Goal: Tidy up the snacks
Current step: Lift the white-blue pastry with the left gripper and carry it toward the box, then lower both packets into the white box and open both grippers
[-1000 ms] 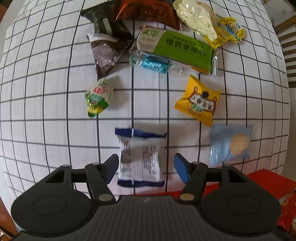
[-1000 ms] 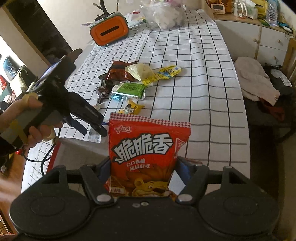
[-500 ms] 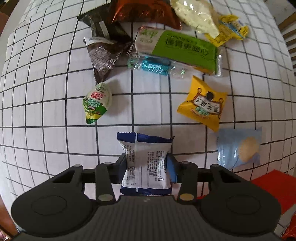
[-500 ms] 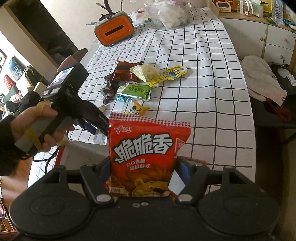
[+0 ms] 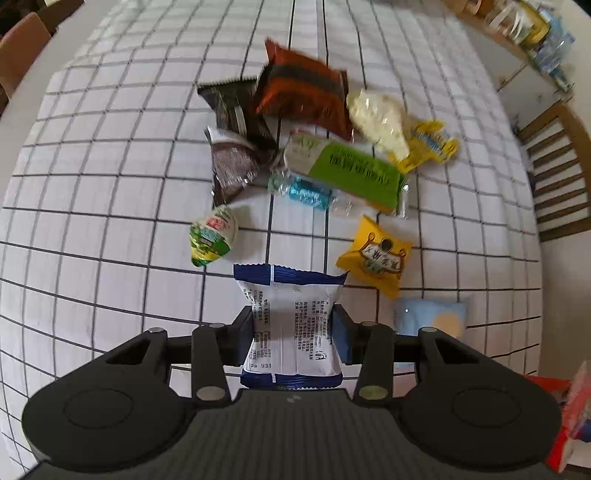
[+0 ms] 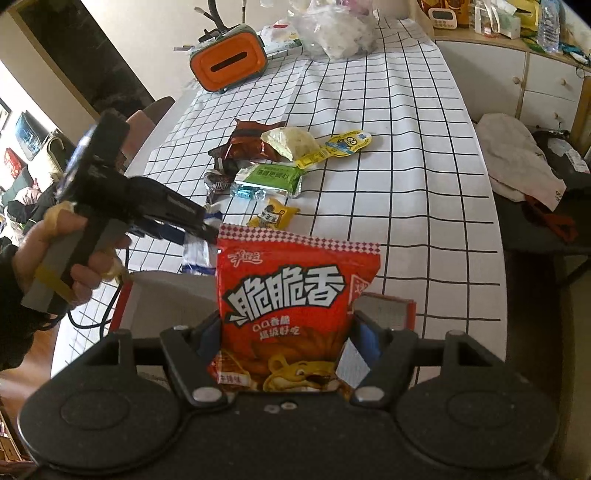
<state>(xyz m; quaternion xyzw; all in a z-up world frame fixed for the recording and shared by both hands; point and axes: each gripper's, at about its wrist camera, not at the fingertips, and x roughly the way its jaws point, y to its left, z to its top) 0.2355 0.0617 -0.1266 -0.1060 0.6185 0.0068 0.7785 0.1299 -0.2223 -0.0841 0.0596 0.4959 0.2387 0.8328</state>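
Observation:
A white packet with blue ends (image 5: 291, 306) hangs just above the checked tablecloth (image 5: 110, 192), with my left gripper (image 5: 293, 332) shut on its sides. The right wrist view shows that left gripper (image 6: 201, 230) in a hand, the white packet (image 6: 195, 254) hanging from it. My right gripper (image 6: 288, 332) is shut on a red snack bag (image 6: 295, 280), held upright over a red-rimmed box (image 6: 388, 306). Several loose snacks lie beyond: a green bar (image 5: 351, 173), a yellow packet (image 5: 376, 254), a pale blue packet (image 5: 432, 317), a green-and-white packet (image 5: 214, 236).
A brown-orange bag (image 5: 303, 92), dark wrappers (image 5: 232, 162) and a cream pouch (image 5: 380, 118) crowd the far side of the pile. An orange box (image 6: 229, 62) and a plastic bag (image 6: 332, 33) stand at the table's far end. A chair with cloth (image 6: 517, 158) is on the right.
My left gripper closed on the white packet and lifted it off the cloth, tilting up so more of the table shows. The right gripper stayed put with the red bag.

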